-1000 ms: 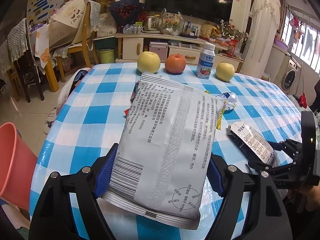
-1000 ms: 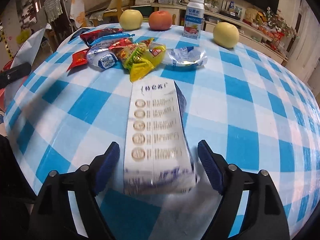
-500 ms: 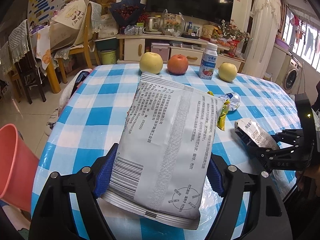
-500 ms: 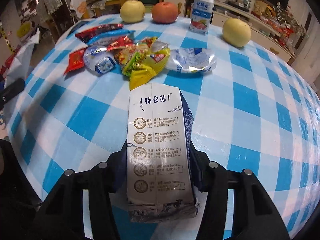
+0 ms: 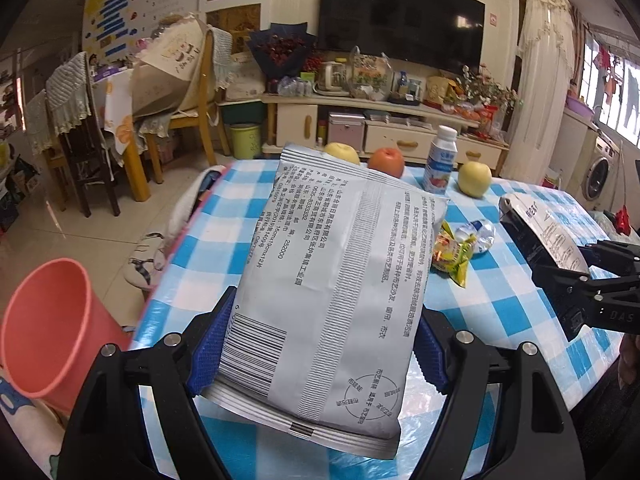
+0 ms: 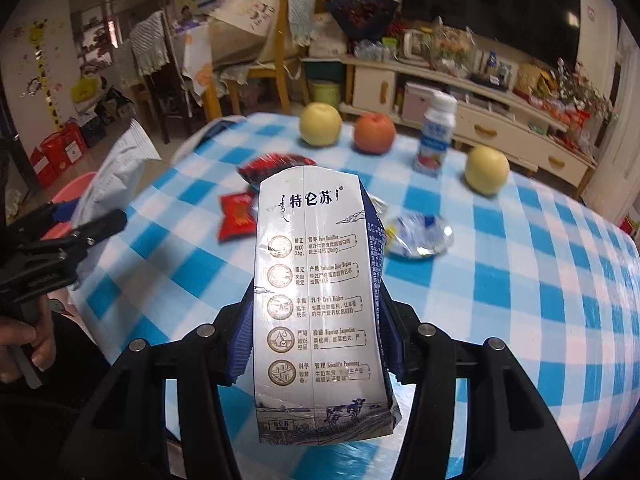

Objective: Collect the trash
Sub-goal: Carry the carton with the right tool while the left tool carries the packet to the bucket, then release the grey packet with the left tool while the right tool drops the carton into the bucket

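A large silver snack bag (image 5: 336, 288) with a barcode is clamped between the blue pads of my left gripper (image 5: 320, 350), held above the near edge of the checked table (image 5: 192, 264). My right gripper (image 6: 316, 340) is shut on a white and blue milk carton (image 6: 316, 292), which is lifted off the tablecloth. Each gripper shows in the other's view: the right gripper (image 5: 592, 292) with the carton (image 5: 548, 232) at the right, the left gripper (image 6: 60, 248) with the bag (image 6: 116, 176) at the left. A pink bin (image 5: 52, 328) stands on the floor at lower left.
Loose wrappers lie mid-table: red ones (image 6: 238, 216), a yellow one (image 5: 452, 252) and a crumpled clear one (image 6: 420, 236). Apples (image 6: 320, 124) and a small drink bottle (image 6: 434, 136) line the far edge. Chairs and a TV cabinet stand beyond.
My right gripper shut on the milk carton and raised it off the table. My left gripper rose a little with the silver bag still in it.
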Tool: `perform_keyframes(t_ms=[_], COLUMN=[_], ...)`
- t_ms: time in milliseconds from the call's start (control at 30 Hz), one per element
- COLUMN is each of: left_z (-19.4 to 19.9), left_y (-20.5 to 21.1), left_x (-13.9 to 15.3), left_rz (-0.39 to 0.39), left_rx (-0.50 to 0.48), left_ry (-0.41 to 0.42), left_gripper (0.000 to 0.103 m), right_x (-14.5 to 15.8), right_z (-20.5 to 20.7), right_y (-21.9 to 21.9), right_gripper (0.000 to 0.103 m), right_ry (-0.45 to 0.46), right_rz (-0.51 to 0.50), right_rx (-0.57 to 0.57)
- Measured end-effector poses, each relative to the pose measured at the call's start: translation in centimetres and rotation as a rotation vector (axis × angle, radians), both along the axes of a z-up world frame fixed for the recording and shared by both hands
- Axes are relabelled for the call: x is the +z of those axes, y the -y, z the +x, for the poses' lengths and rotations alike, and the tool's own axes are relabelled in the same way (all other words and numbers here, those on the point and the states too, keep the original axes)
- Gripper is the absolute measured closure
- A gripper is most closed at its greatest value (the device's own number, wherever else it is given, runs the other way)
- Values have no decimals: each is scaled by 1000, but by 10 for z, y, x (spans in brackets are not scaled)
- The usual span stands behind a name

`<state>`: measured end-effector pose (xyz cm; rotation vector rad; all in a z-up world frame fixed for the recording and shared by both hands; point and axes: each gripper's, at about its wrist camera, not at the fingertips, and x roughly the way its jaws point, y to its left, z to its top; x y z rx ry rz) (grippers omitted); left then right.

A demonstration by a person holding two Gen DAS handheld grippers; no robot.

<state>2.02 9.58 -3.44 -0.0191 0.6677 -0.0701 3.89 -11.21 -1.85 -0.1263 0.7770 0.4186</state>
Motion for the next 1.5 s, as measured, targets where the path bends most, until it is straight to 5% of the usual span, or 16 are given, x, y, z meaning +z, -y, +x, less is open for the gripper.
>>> perform_keyframes(t_ms=[400,833,1100,1500], left_z=[-33,-69,-53,-24], left_y=[-87,-247,-313,-337], left_x=[45,73,76,29], left_rz=[10,19,34,43], left_rx=[177,453,514,488], left_ry=[63,91,62,-53], left_gripper=[25,25,25,23], right_x=[53,90,90,45], right_z=[-4,9,24,50], right_y=[-118,-321,-398,-452], right_gripper=[49,49,49,45], right_ry=[82,88,70,-70], right_rz=[51,149,177,192], right_rx=[214,480,538,569])
